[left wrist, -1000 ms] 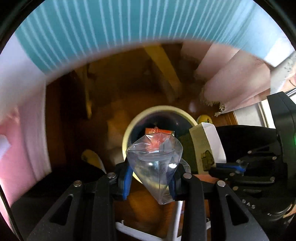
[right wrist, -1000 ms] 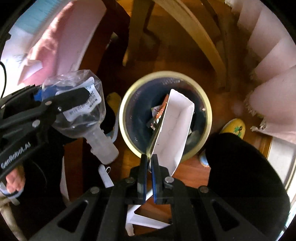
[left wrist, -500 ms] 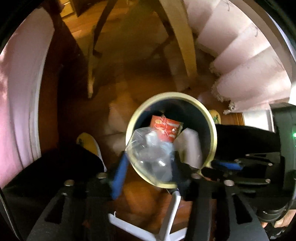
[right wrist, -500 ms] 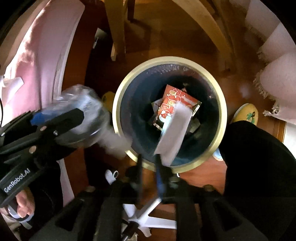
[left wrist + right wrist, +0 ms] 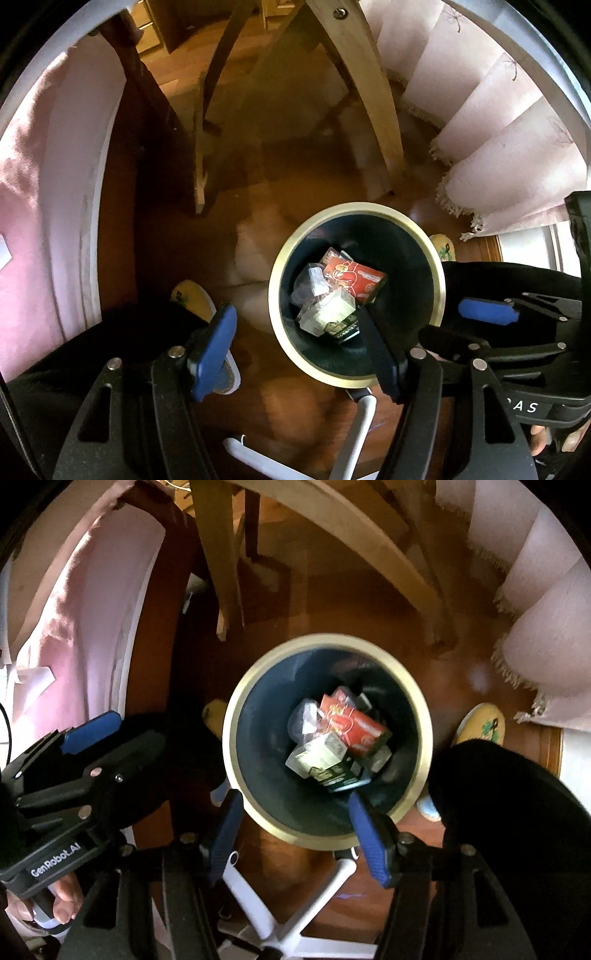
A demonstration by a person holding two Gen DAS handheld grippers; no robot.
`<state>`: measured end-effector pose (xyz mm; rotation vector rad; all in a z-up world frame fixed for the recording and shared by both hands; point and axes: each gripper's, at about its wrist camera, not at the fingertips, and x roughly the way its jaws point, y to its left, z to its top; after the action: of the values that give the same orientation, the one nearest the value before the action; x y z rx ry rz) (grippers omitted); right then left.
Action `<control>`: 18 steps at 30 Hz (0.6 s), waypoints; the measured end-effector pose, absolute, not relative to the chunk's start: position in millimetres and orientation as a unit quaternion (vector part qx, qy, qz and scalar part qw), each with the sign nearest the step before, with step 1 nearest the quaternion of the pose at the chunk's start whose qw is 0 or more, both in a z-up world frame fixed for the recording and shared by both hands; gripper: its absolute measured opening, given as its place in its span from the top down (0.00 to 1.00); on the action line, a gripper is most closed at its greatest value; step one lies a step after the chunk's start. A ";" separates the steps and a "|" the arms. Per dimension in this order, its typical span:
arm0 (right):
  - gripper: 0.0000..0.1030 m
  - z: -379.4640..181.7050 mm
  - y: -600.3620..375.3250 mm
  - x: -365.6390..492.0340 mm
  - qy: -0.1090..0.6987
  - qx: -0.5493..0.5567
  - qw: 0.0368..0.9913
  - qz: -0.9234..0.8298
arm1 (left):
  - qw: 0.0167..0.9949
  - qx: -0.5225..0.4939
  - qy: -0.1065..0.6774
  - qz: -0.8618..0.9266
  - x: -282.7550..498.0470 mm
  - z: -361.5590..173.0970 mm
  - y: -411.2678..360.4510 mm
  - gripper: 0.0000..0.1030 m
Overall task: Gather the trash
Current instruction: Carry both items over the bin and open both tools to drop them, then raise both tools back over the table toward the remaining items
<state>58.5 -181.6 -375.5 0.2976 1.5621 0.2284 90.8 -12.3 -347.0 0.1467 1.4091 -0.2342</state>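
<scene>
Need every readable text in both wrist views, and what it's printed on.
"GenRobot.AI": white print on the left gripper body, seen from the right wrist view.
"AS": end of a cut-off word on the right gripper body, seen from the left wrist view.
Red packet in the trash bin: print too blurred to read.
Green-and-white carton in the bin: print too small and blurred to read.

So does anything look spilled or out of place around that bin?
Nothing stands out. The red packet, clear plastic bottle and carton all lie inside the bin, none on the floor around it.
</scene>
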 end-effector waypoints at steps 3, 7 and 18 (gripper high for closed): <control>0.42 -369.7 -180.5 57.3 0.690 0.122 0.707 0.101 | 0.757 0.067 0.642 -0.105 90.1 -343.1 -10.6 0.35; 0.42 -361.6 -178.7 56.2 0.678 0.105 0.721 0.099 | 0.764 0.072 0.632 -0.108 84.7 -335.5 -11.5 0.35; 0.42 -307.9 -180.5 43.3 0.635 0.073 0.761 0.107 | 0.799 0.065 0.579 -0.149 67.5 -279.4 -12.8 0.35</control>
<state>43.3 -180.5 -307.9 0.1597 1.3821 0.2321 67.5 -12.8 -279.4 0.1400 1.2414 -0.3187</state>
